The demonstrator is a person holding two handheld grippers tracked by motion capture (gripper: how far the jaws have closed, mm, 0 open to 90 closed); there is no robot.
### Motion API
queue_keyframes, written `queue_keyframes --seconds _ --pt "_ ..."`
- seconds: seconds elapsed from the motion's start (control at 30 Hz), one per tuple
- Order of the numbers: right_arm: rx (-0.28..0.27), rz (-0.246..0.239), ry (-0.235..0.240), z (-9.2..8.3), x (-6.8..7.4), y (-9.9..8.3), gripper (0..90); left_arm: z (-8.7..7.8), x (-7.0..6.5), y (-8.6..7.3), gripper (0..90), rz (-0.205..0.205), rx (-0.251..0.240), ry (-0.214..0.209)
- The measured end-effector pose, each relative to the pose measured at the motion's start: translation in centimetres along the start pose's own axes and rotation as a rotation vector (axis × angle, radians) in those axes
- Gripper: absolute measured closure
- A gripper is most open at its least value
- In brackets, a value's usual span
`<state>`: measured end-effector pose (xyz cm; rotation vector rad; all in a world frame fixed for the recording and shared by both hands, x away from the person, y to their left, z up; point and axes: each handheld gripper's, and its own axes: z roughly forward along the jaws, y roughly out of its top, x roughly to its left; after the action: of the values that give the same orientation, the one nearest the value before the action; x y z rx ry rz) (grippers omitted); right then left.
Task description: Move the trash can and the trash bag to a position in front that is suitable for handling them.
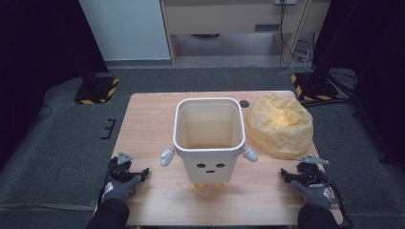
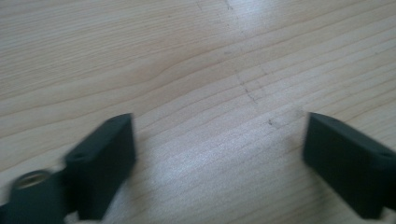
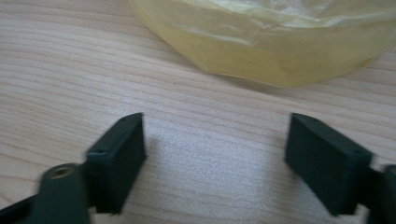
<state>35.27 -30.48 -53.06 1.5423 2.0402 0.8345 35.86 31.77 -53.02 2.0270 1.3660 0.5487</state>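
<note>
While both tongs gape empty — yellow bag just beyond right tongs, left tongs well apart.

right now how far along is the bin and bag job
Nothing looks done yet: the white bin stands unlined and the yellow bag lies crumpled beside it. Nothing is in hand; the left gripper and right gripper are open over the table. Picking up the bag probably comes next.
</note>
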Motion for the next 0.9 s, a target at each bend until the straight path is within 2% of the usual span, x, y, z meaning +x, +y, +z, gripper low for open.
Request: queue_keyframes --seconds 0.03,0.07,0.1,0.13,0.17,0.2,0.23,0.33,0.37,0.43,0.47,0.5,0.53,0.57,0.6,0.7,0.77,0.9 --pt "0.001 -0.009 -0.005 -0.2 -0.1 0.0 25.4 -0.2 0.0 0.1 21.1 -0.012 0.000 -0.007" --pt "0.001 -0.009 -0.005 -0.2 -0.1 0.0 25.4 -0.4 0.1 0.1 21.1 -0.032 -0.002 -0.023" --pt "-0.004 -0.022 -0.018 -0.3 -0.1 0.1 25.8 -0.6 0.0 0.2 24.8 -0.046 -0.012 -0.032" --pt "-0.015 -0.025 -0.024 -0.4 -0.1 0.2 26.4 -0.9 -0.1 0.4 27.0 -0.045 -0.025 -0.030" --pt "-0.053 0.003 -0.005 -0.8 -0.2 0.4 28.0 -1.3 -0.2 0.6 29.1 -0.037 -0.044 -0.030" --pt "-0.075 0.011 -0.001 -1.0 -0.1 0.6 30.1 -2.2 -0.4 0.9 29.6 -0.033 -0.103 -0.033" --pt "-0.075 0.011 -0.001 -1.0 -0.1 0.6 30.1 -2.2 -0.4 0.9 30.1 -0.033 -0.103 -0.033" --pt "-0.161 0.020 0.011 -2.0 0.0 1.2 35.2 -3.6 -0.8 1.4 32.4 -0.030 -0.186 -0.048" --pt "-0.202 0.029 0.024 -2.7 0.2 1.7 36.2 -4.4 -1.0 1.7 34.0 -0.041 -0.241 -0.084" --pt "-0.219 0.025 0.032 -3.1 0.3 1.9 36.2 -4.8 -1.1 1.8 34.4 -0.045 -0.258 -0.094" --pt "-0.262 0.015 0.043 -3.7 0.7 2.6 36.8 -5.7 -1.4 2.2 34.6 -0.053 -0.296 -0.107" --pt "-0.262 0.015 0.043 -3.7 0.7 2.6 36.8 -5.7 -1.4 2.2 34.6 -0.053 -0.296 -0.107" --pt "-0.282 0.007 0.054 -4.0 0.9 3.0 36.9 -6.1 -1.5 2.5 34.6 -0.054 -0.315 -0.109" --pt "-0.315 -0.006 0.072 -4.7 1.4 3.8 37.7 -7.0 -1.8 2.9 34.5 -0.054 -0.355 -0.105" --pt "-0.315 -0.006 0.072 -4.7 1.4 3.8 37.7 -7.0 -1.8 2.9 34.6 -0.054 -0.355 -0.105" --pt "-0.368 -0.032 0.087 -5.7 2.3 5.0 41.9 -8.3 -2.4 3.5 35.3 -0.054 -0.401 -0.125" --pt "-0.368 -0.042 0.100 -6.0 2.7 5.3 42.3 -9.0 -2.7 3.8 36.0 -0.042 -0.418 -0.126" --pt "-0.362 -0.045 0.128 -6.8 3.1 5.8 46.1 -10.5 -3.8 4.5 37.3 -0.023 -0.461 -0.156"
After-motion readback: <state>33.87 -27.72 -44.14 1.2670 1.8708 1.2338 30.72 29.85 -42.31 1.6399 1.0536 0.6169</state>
